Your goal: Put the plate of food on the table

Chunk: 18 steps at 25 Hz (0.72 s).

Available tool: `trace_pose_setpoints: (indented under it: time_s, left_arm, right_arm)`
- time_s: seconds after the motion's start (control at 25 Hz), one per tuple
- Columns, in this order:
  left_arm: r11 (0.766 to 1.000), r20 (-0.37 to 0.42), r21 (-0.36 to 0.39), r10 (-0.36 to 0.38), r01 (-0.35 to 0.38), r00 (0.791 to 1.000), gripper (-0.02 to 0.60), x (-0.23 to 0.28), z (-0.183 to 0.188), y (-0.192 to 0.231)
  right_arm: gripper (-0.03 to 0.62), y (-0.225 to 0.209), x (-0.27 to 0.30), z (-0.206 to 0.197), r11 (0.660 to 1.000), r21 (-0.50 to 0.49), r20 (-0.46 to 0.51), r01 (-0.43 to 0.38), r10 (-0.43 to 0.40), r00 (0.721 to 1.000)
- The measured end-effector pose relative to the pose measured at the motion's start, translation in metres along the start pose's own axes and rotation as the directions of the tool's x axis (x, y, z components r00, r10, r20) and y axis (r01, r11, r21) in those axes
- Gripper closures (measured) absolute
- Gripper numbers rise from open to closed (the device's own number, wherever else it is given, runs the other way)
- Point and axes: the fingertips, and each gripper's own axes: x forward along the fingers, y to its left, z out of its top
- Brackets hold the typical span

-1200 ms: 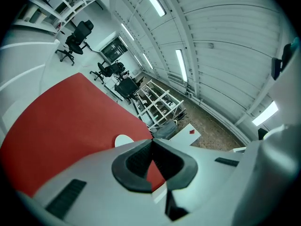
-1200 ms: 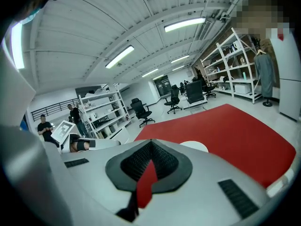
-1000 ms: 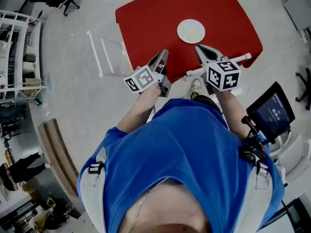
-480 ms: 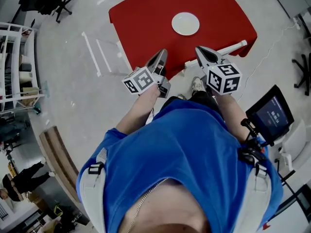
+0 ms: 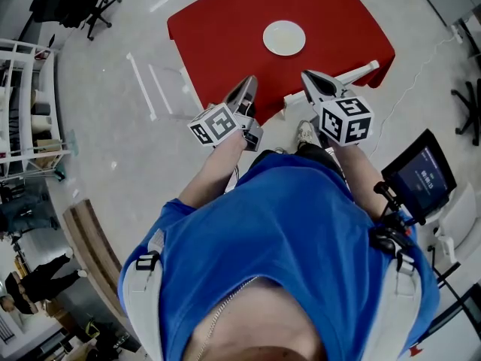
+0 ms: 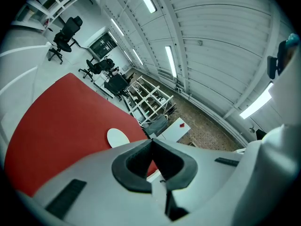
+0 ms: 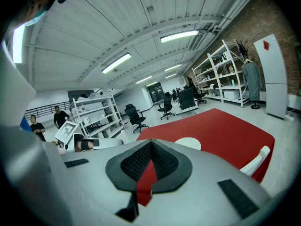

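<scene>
Head view: we see a person in a blue shirt (image 5: 285, 232) standing close to a red table (image 5: 225, 21), one gripper in each hand. The left gripper (image 5: 248, 83) and right gripper (image 5: 307, 75) are held side by side, apart from each other, both pointing at the table's near edge. The white plate (image 5: 284, 37) sits on the tabletop, roughly mid-table, well apart from both grippers. It reads plain white to us; we can't tell if there is food on it.

Left gripper view: we get jaws pressed together, tips meeting, nothing pinched. Red tabletop shows through the gap behind the tips, and the plate lies beyond.

Right gripper view: same here, tips touching and nothing between them. The plate is ahead on the table and the left gripper's marker cube is off to the left.

Around the table we note a dark screen (image 5: 419, 173) on a stand at the person's right, white shelving (image 5: 26, 96) at far left and a black office chair (image 5: 75, 2) at top left.
</scene>
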Motion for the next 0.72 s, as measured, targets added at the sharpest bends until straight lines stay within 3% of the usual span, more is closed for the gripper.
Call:
trace_pose_setpoints:
  time_s: [0.4, 0.72]
  left_arm:
    - [0.999, 0.008, 0.010, -0.032, 0.032, 0.999, 0.574, -0.005, -0.007, -0.011]
    - [0.999, 0.024, 0.005, -0.043, 0.043, 0.999, 0.574, -0.049, -0.073, -0.036]
  right_arm:
    - [0.592, 0.003, -0.011, -0.008, 1.000, 0.000, 0.013, 0.009, -0.009, 1.000]
    - [0.592, 0.018, -0.076, -0.066, 1.000, 0.001, 0.018, 0.022, -0.022, 1.000]
